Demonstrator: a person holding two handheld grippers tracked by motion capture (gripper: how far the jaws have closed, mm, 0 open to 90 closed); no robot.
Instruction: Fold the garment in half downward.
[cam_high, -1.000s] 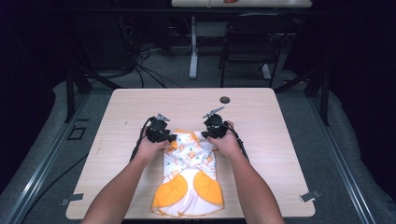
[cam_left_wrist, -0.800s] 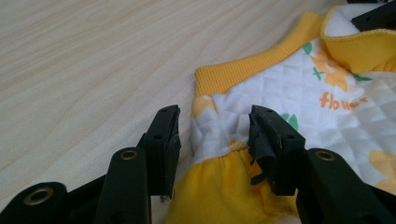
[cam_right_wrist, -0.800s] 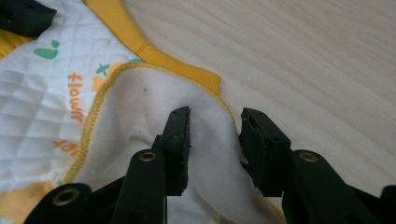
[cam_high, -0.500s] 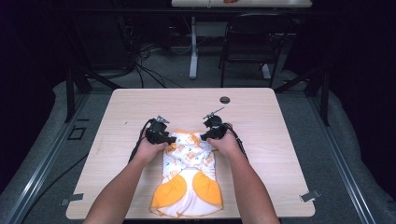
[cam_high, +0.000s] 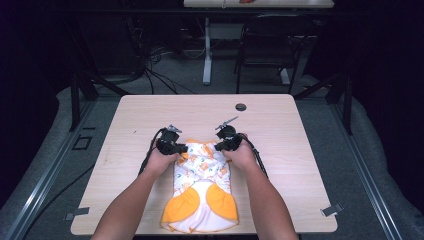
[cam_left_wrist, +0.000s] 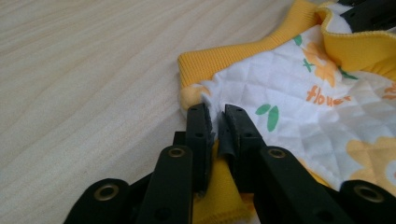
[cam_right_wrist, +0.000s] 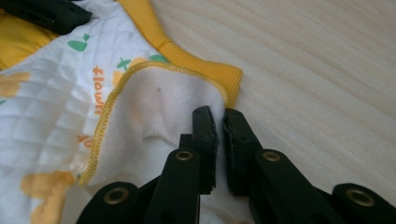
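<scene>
Both far corners of the quilted garment (cam_high: 202, 175) now pinched in my just-closed left gripper (cam_left_wrist: 216, 122) and right gripper (cam_right_wrist: 219, 122); the fold toward the table's (cam_high: 300, 150) near edge remains.

The garment (cam_high: 202, 192) is white quilted cloth with orange flowers, green leaves and yellow-orange ribbed trim; the table (cam_high: 280, 130) is pale wood grain; the jaws are black.

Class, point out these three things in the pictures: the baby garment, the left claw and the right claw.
baby garment (cam_high: 202, 200): high view, on its white middle.
left claw (cam_left_wrist: 216, 122): left gripper view, midway between its fingertips.
right claw (cam_right_wrist: 218, 121): right gripper view, midway between its fingertips.
</scene>
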